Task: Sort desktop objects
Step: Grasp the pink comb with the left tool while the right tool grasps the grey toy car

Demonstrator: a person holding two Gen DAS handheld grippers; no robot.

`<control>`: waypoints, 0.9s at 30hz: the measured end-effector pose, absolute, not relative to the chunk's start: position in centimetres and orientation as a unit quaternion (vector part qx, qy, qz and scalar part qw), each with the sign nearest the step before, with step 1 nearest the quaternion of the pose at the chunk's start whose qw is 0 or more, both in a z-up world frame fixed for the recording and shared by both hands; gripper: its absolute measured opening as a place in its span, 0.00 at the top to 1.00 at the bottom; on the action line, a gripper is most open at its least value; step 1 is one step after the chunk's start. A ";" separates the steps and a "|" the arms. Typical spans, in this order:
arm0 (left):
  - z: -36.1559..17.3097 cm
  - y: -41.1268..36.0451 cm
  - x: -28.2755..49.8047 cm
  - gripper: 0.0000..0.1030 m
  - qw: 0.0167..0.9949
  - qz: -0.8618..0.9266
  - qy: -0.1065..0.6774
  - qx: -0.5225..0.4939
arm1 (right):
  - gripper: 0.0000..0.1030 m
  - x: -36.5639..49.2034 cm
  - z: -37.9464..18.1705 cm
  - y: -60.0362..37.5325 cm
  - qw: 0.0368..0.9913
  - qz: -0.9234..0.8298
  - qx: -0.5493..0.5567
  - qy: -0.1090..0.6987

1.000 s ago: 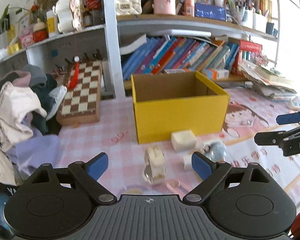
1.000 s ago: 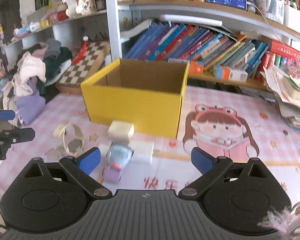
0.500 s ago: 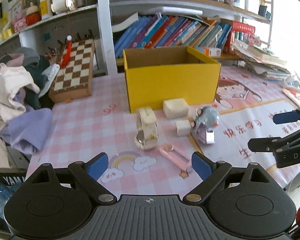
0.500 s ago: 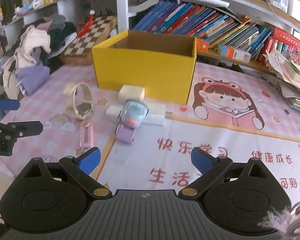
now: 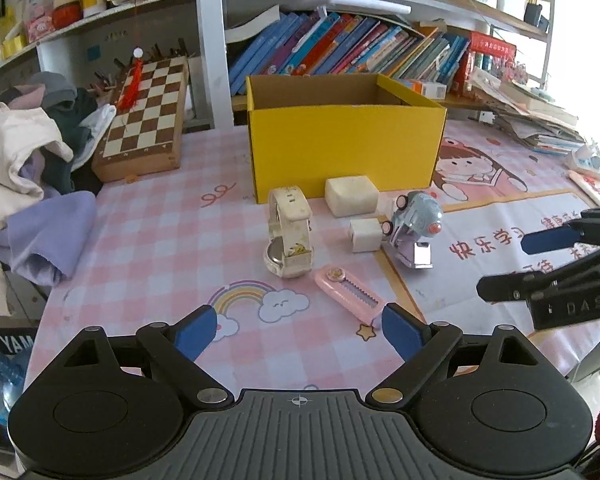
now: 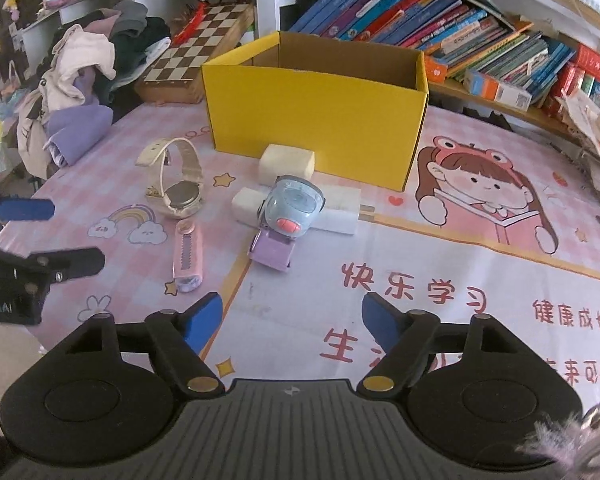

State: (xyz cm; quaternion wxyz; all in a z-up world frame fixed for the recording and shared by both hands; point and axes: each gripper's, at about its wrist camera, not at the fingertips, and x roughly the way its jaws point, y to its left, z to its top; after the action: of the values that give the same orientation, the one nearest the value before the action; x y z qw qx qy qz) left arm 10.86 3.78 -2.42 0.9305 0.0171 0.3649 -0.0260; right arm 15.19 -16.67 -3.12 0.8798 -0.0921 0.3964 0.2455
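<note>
The left gripper (image 5: 298, 330) hangs over the pink checked tablecloth (image 5: 160, 240) with its blue pads wide apart and nothing between them. Ahead of its left finger, slightly inward, stands a cream wristwatch (image 5: 289, 236) on its edge, strap looped into a hoop, metal case-back facing the camera. Just ahead of its right pad lies a flat pink utility knife (image 5: 350, 294) with a toothed slider. Farther ahead sit a small white cube (image 5: 365, 234) and a rounded cream block (image 5: 351, 195), the block just in front of the open yellow cardboard box (image 5: 344, 146).

The right gripper (image 6: 292, 320) is closing, its pads apart over bare printed mat (image 6: 440, 272), gripping nothing. Straight ahead of it lies a glossy blue-and-lilac toy car (image 6: 287, 216), tipped nose-down toward the camera; it hides the middle of a long white block (image 6: 340, 210) behind it. The box's inside floor is out of sight in both views.
</note>
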 end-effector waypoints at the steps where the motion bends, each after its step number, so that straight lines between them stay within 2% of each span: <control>1: -2.6 3.7 11.0 0.12 0.930 -0.026 0.367 0.018 | 0.29 15.5 -3.2 -16.6 0.878 0.247 -0.090 0.399; 5: -3.2 2.9 11.6 0.19 0.926 -0.038 0.375 0.021 | 0.33 17.2 -3.5 -16.2 0.872 0.254 -0.081 0.410; 24: -6.3 -0.9 16.9 0.36 0.912 -0.050 0.406 0.039 | 0.42 23.6 -5.2 -13.1 0.840 0.296 -0.062 0.451; 27: -6.8 -1.1 17.5 0.51 0.908 -0.044 0.413 0.049 | 0.47 24.3 -5.5 -12.4 0.835 0.302 -0.066 0.455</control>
State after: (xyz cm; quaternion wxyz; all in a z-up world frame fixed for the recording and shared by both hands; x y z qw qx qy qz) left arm 17.49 -1.13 -6.80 0.9084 0.0486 0.4130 -0.0442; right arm 24.31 -12.38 -5.54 0.8353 -0.0662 0.4547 0.3021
